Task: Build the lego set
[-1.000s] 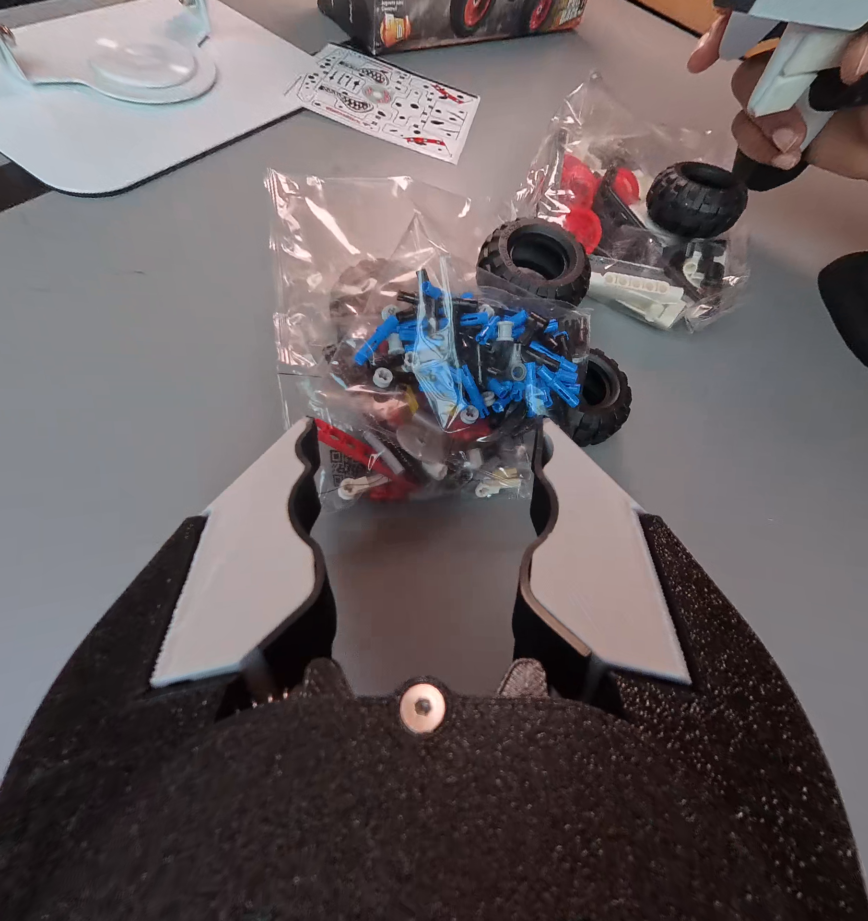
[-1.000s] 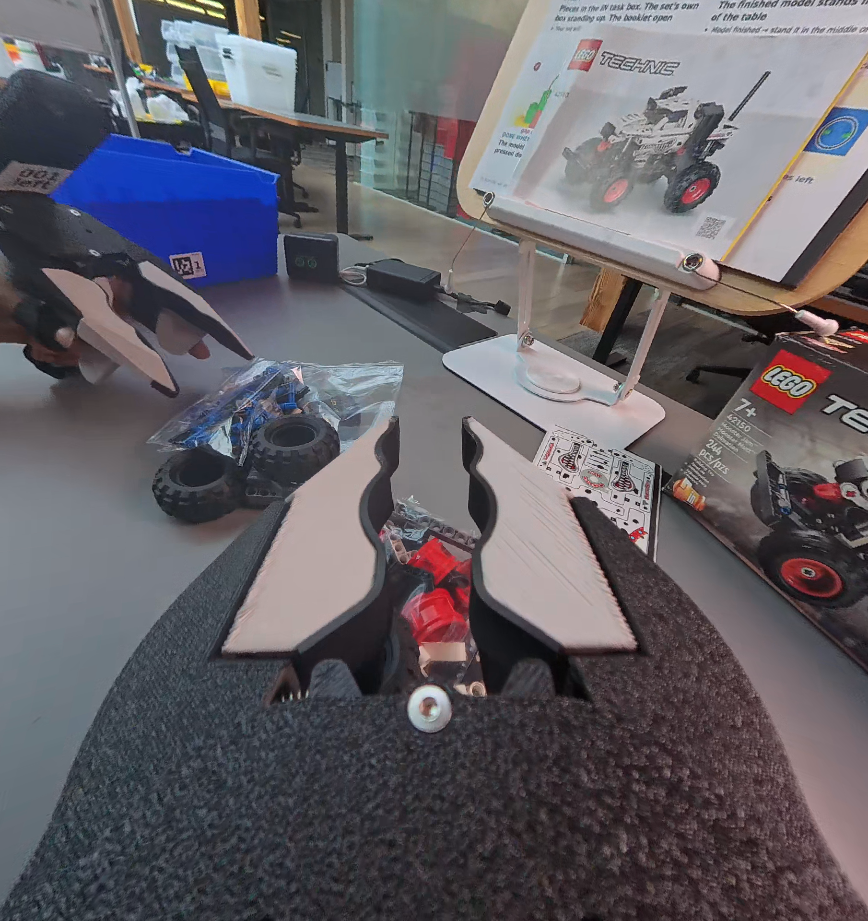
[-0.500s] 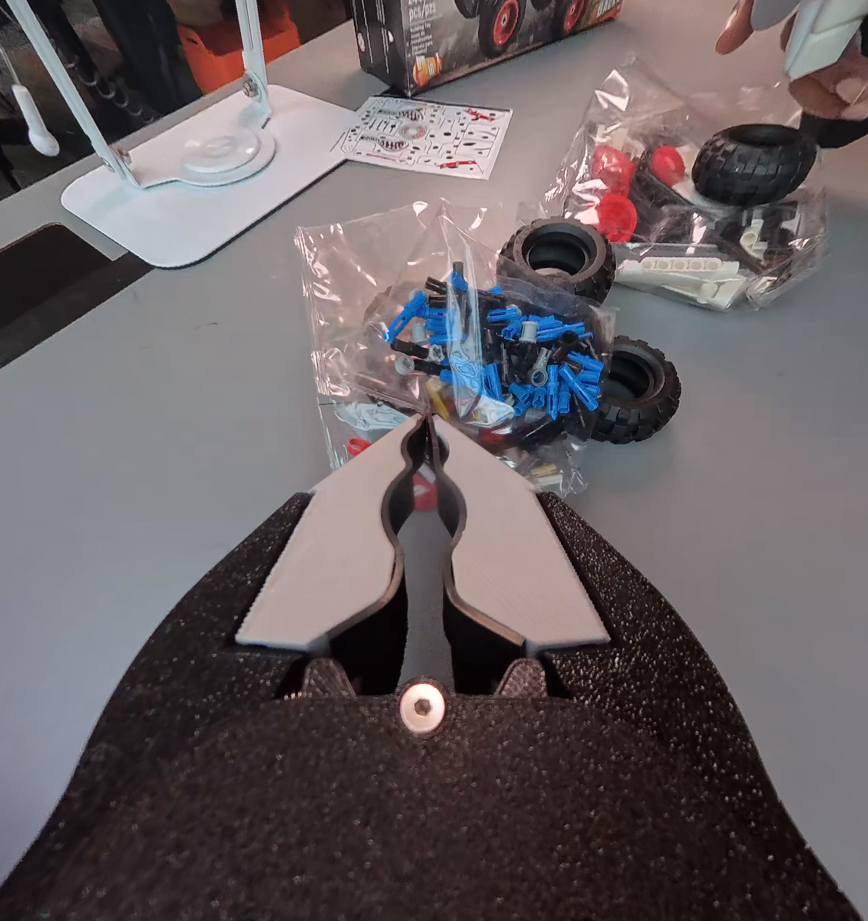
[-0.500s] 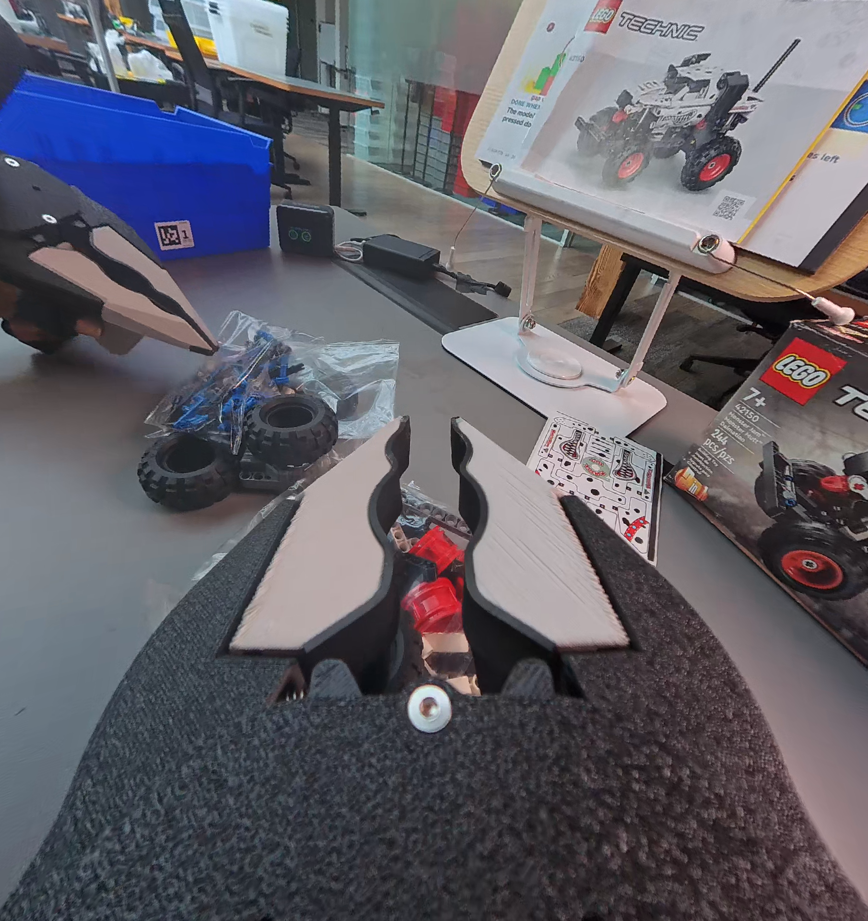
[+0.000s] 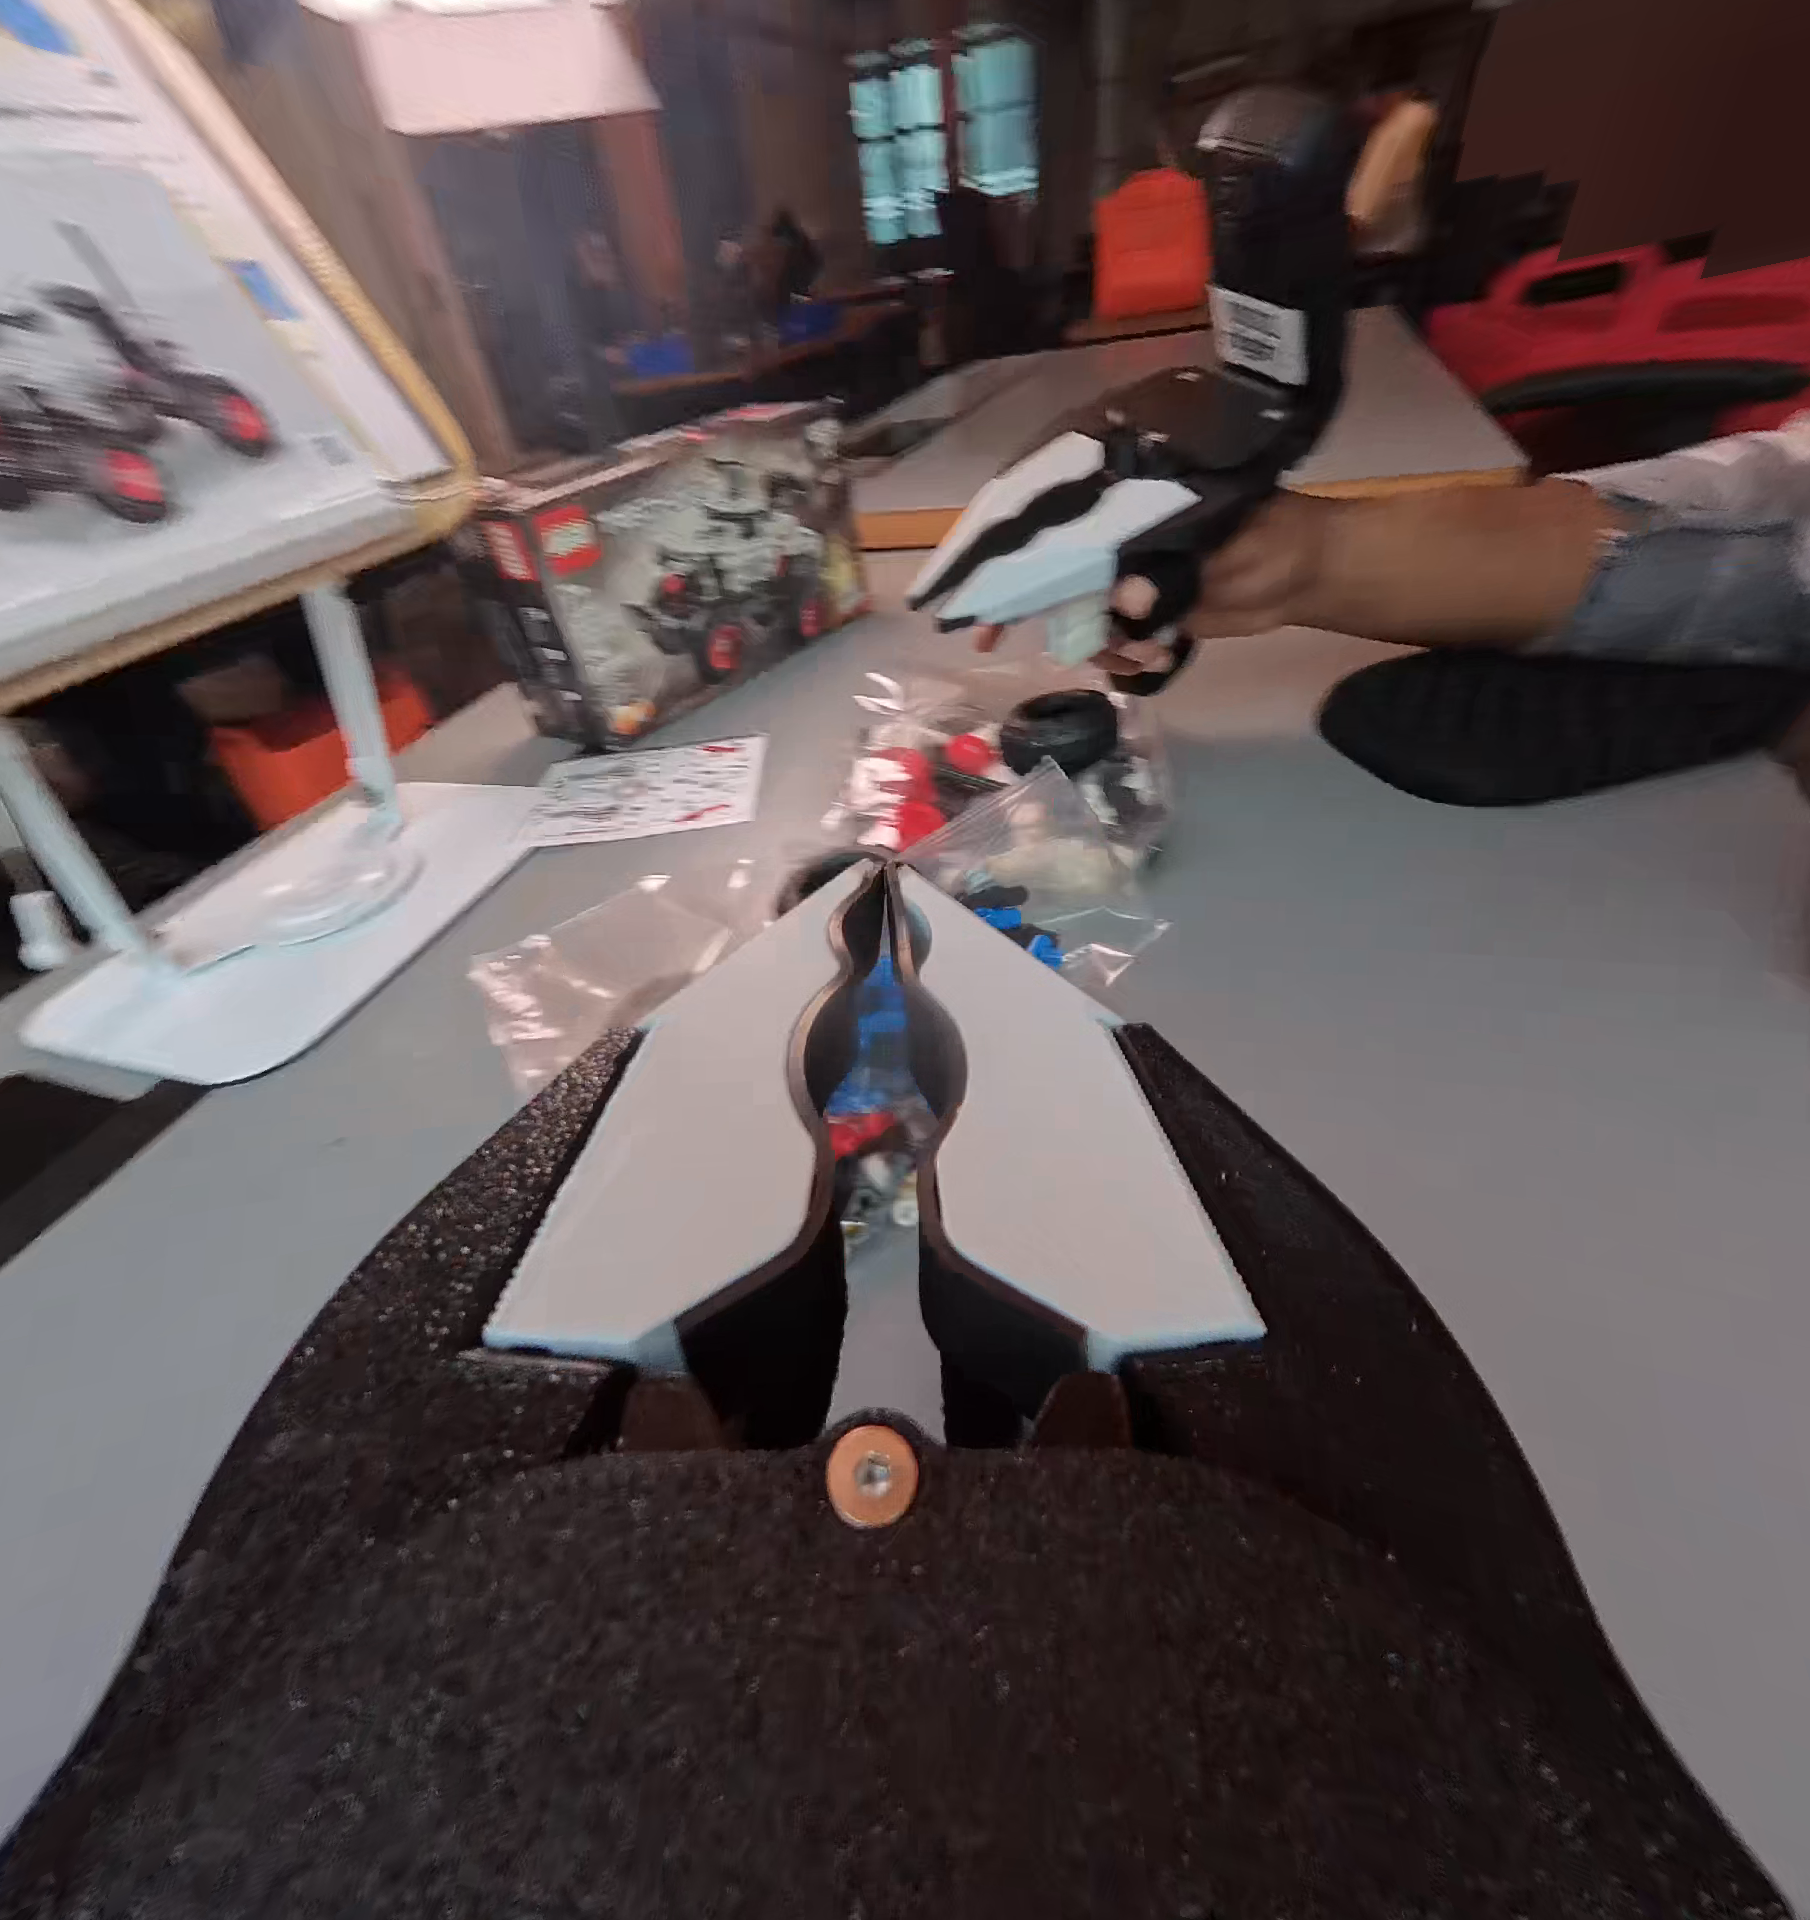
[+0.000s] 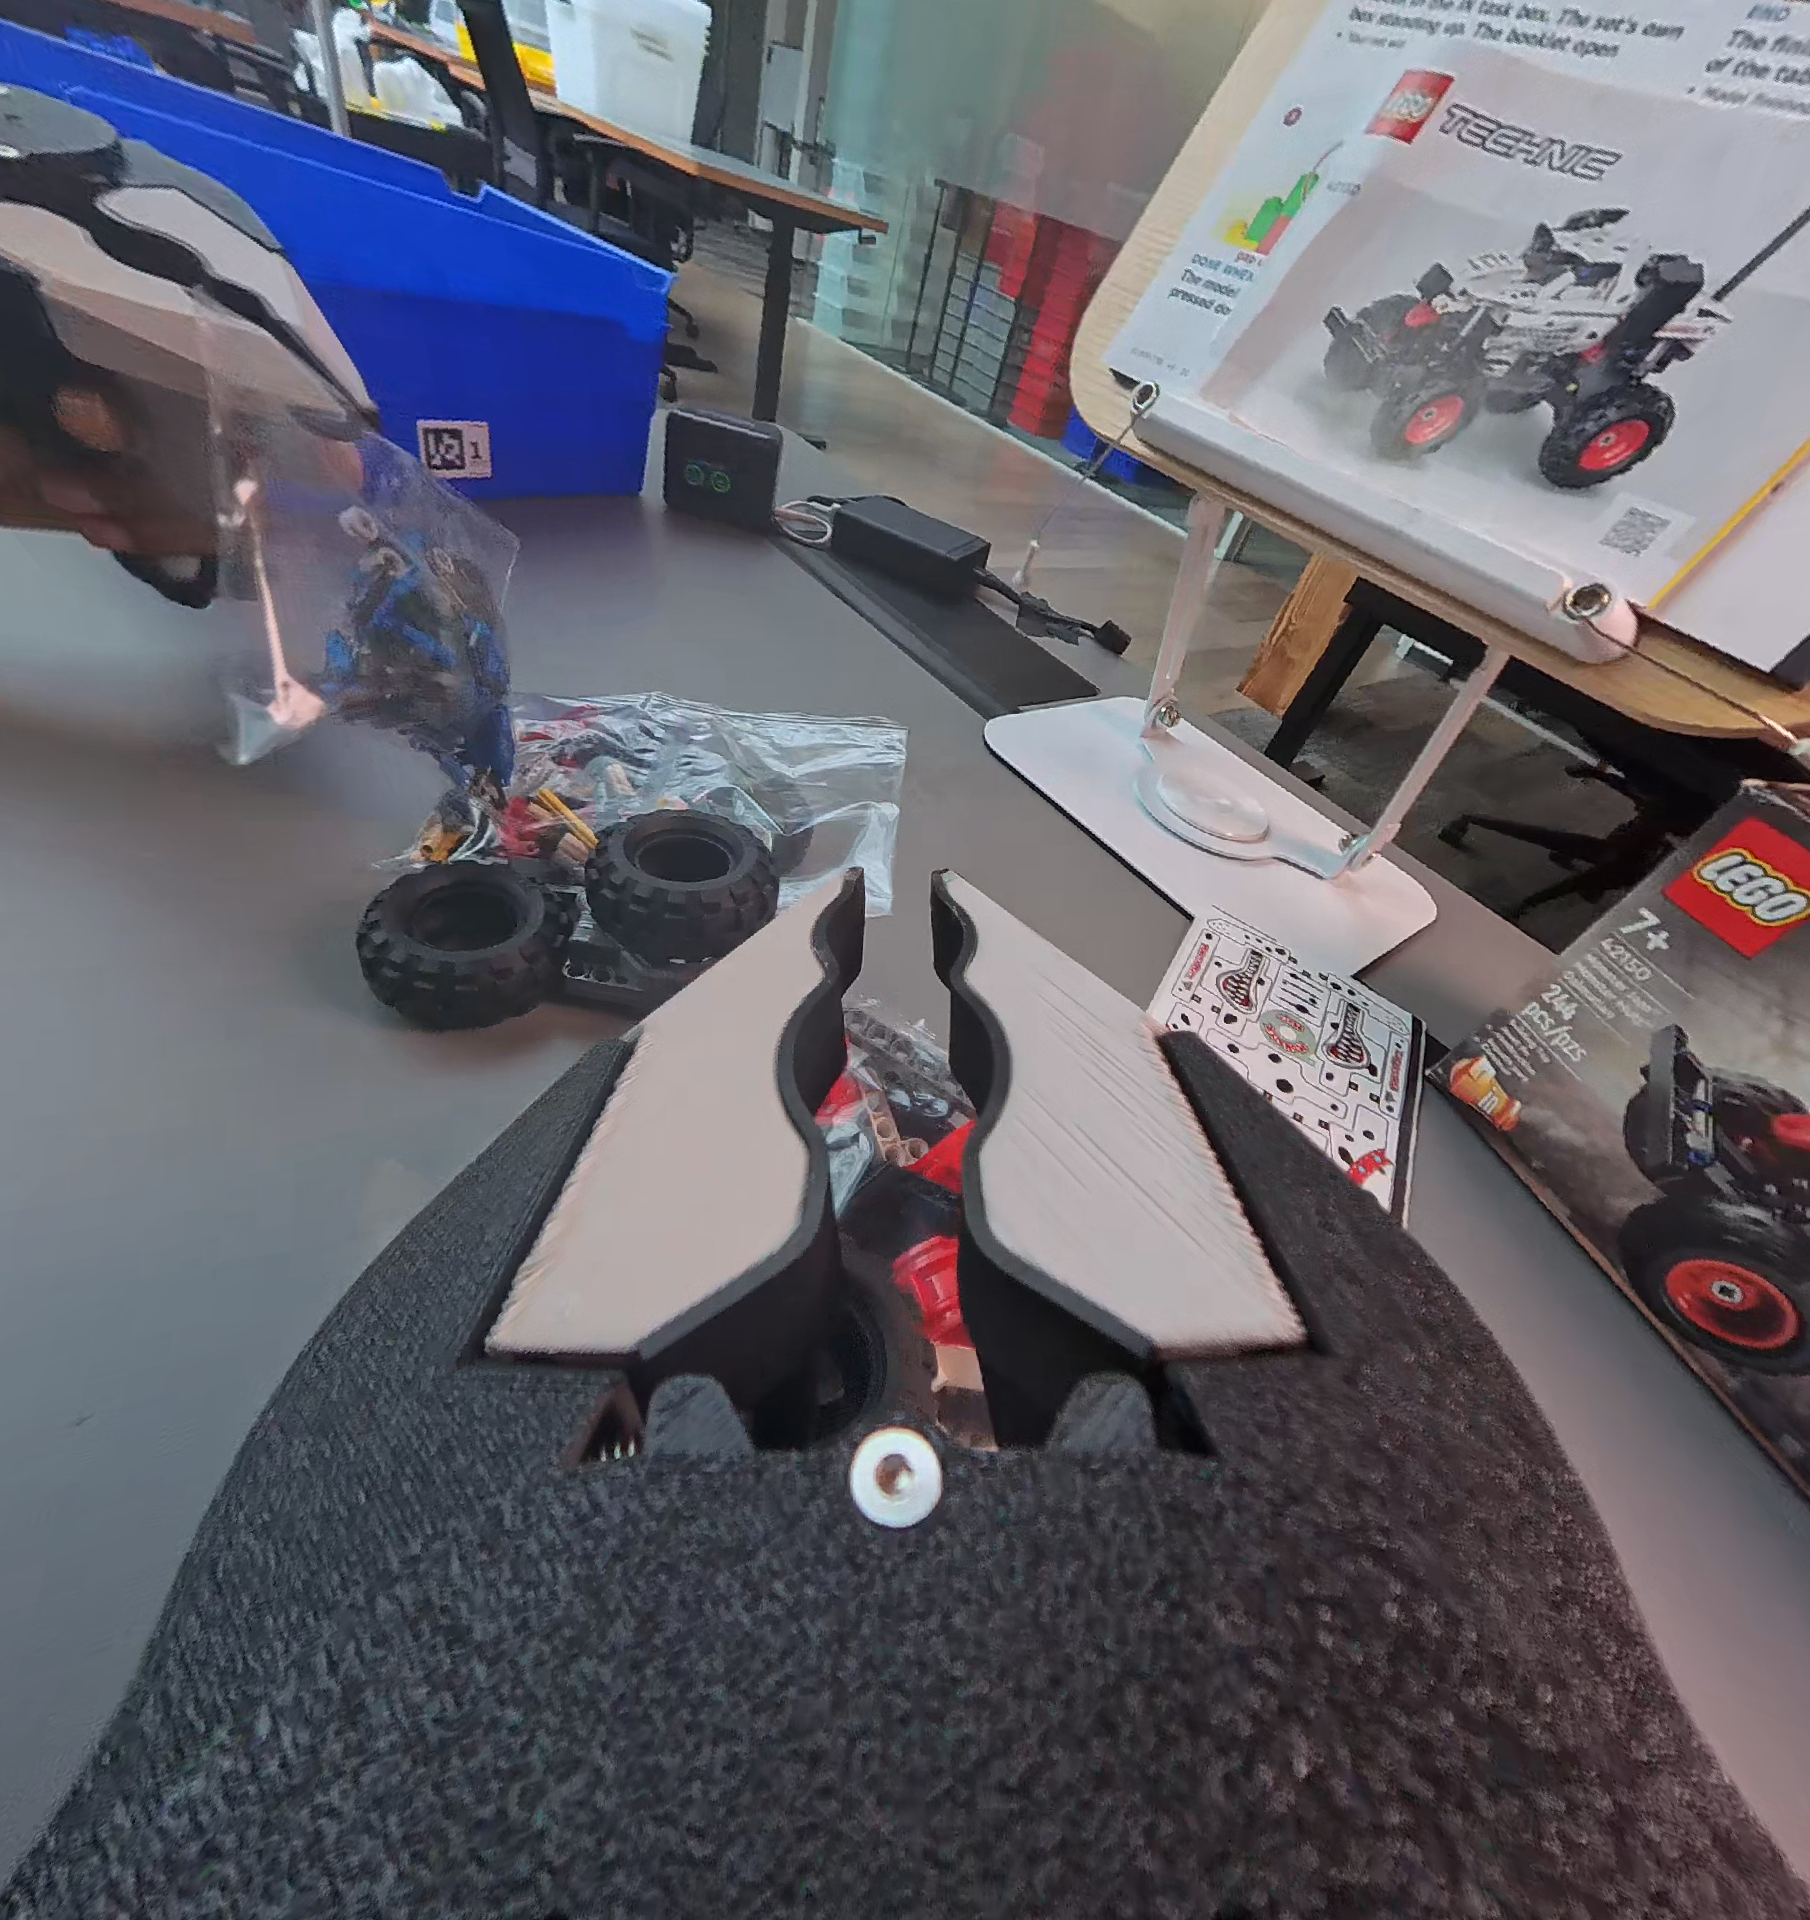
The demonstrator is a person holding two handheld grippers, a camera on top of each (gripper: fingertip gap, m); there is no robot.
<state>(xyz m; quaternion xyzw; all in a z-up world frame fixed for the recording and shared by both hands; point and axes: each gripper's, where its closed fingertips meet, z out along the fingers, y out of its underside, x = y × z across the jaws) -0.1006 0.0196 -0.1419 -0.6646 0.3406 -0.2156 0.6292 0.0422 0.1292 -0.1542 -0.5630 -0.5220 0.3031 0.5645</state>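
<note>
Left wrist view: the left tool point(image 5: 885, 883) has its tips pinched together on a clear bag point(image 5: 1026, 894) of blue pins, the bag hanging just under and ahead of the tips, while the right tool point(image 5: 958, 608) hovers farther ahead to the right above a second bag point(image 5: 942, 769). Right wrist view: the right tool point(image 6: 896, 883) stands slightly open, gripping nothing, over the bag of red parts point(image 6: 911, 1132), with two tyres point(image 6: 568, 904) on the tabletop point(image 6: 153, 1091) ahead-left and the left tool point(image 6: 350, 400) lifting its bag point(image 6: 402, 613) beyond.

A grey worktop point(image 6: 153, 1143) fills the frame's lower left. On it lie two black tyres point(image 6: 568, 914) beside a clear bag of parts point(image 6: 735, 758) at centre. At right are a sticker sheet point(image 6: 1296, 1029), the set's box point(image 6: 1711, 1091) and a white stand base point(image 6: 1192, 821); a blue bin point(image 6: 485, 291) sits upper left.
</note>
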